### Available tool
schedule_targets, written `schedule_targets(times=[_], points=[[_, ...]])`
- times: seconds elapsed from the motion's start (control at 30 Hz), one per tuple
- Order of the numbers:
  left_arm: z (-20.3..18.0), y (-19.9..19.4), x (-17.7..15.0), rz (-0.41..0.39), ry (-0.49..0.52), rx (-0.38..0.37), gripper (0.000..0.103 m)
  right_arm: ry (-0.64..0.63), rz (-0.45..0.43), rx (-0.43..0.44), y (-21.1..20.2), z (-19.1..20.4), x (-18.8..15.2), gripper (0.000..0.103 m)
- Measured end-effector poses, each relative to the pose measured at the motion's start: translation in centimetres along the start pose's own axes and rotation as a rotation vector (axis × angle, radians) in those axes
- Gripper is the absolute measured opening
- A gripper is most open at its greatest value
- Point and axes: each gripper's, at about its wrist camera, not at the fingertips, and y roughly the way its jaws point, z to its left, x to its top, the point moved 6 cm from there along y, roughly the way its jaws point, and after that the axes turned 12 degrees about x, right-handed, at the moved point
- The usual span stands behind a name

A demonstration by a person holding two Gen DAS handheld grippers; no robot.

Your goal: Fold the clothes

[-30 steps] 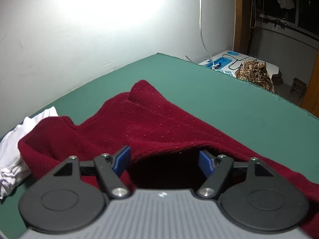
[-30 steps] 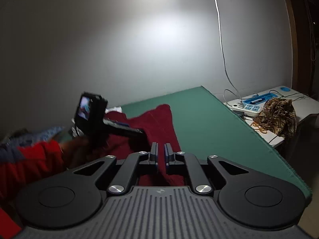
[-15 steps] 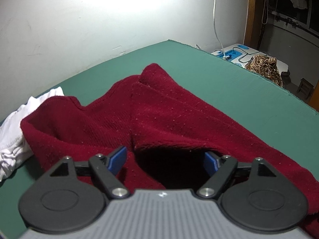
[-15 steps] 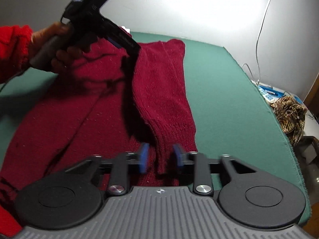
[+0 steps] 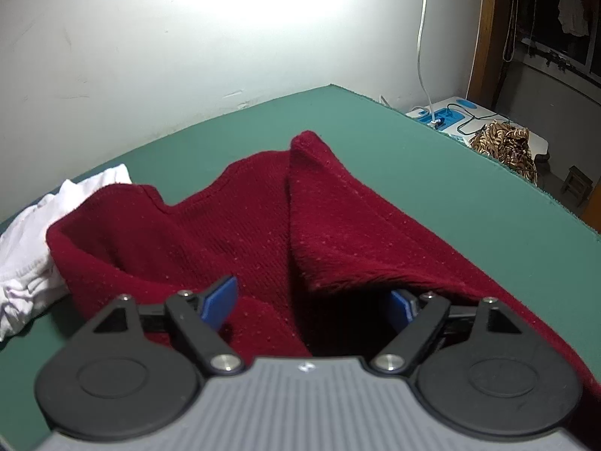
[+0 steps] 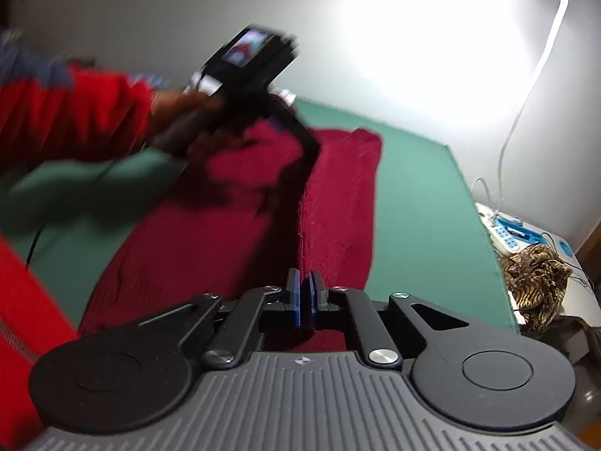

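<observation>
While the maroon sweater point(image 5: 233, 233) lies spread on the green desk point(image 5: 432, 173), one side panel is turned in over the body, likely to narrow it for folding. The left gripper point(image 5: 313, 302) hovers low over the near fabric with fingers spread, gripping nothing. The right gripper point(image 6: 305, 295) has its fingers pressed together; whether cloth sits between them I cannot tell. A white garment point(image 5: 26, 244) sits beside the sweater.
</observation>
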Motion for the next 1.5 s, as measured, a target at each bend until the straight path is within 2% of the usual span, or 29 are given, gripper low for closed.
schedule_targets(times=[0.13, 0.2, 0.27, 0.33, 0.47, 0.57, 0.67, 0.83, 0.87, 0.97, 1.03, 1.1, 1.2, 1.3, 1.33, 1.43, 1.5], points=[[0.6, 0.8, -1.0, 0.036, 0.004, 0.024, 0.084, 0.032, 0.072, 0.042, 0.7, 1.1, -1.9, 0.005], [1.0, 0.7, -1.4, 0.048, 0.001, 0.031, 0.084, 0.047, 0.109, 0.063, 1.0, 1.7, -2.8, 0.009], [1.6, 0.0, -1.8, 0.041, 0.001, 0.045, 0.084, 0.096, 0.070, 0.069, -0.2, 1.2, -2.7, 0.018], [2.2, -1.3, -2.2, 0.023, 0.006, 0.068, 0.084, 0.183, 0.014, 0.058, -1.4, -0.4, -2.6, 0.020], [3.1, -4.3, -3.1, -0.013, -0.010, 0.093, 0.084, 0.350, 0.004, -0.006, -1.1, -3.6, -4.1, 0.022], [2.0, -6.4, -3.8, -0.039, 0.004, 0.085, 0.085, 0.453, -0.010, 0.064, 0.2, -4.1, -5.2, 0.022], [0.0, -8.0, -4.4, -0.065, 0.046, 0.069, 0.091, 0.539, -0.045, 0.133, 1.7, -4.1, -5.3, 0.022], [-2.7, -8.9, -5.8, -0.048, 0.054, 0.011, 0.092, 0.627, -0.034, 0.120, 4.8, -4.8, -5.1, 0.020], [-3.0, -9.0, -6.1, -0.043, 0.056, 0.005, 0.092, 0.627, -0.038, 0.120, 4.9, -4.8, -4.9, 0.009], [-3.6, -9.4, -6.9, -0.029, 0.059, -0.008, 0.092, 0.567, -0.087, 0.127, 3.2, -4.3, -3.6, 0.008], [-4.0, -9.8, -7.2, -0.022, 0.055, -0.032, 0.092, 0.526, -0.135, 0.106, 1.1, -4.1, -2.7, 0.008], [-4.5, -10.2, -7.5, -0.016, 0.053, -0.059, 0.092, 0.490, -0.146, 0.071, -0.2, -4.1, -2.3, 0.008], [-5.9, -10.5, -8.1, -0.016, 0.077, -0.088, 0.092, 0.471, -0.070, 0.017, 0.5, -4.3, -3.4, 0.009], [-7.4, -10.7, -8.4, -0.025, 0.126, -0.093, 0.092, 0.485, 0.048, -0.008, 2.0, -3.8, -4.9, 0.016], [-7.7, -10.8, -8.4, -0.030, 0.137, -0.096, 0.092, 0.495, 0.039, -0.002, 1.7, -3.6, -5.0, 0.017], [-8.4, -11.2, -8.2, -0.044, 0.154, -0.108, 0.092, 0.517, -0.061, 0.023, -0.1, -3.9, -4.3, 0.020], [-8.8, -11.3, -8.1, -0.047, 0.154, -0.119, 0.093, 0.517, -0.062, 0.022, 0.0, -4.3, -4.3, 0.022]])
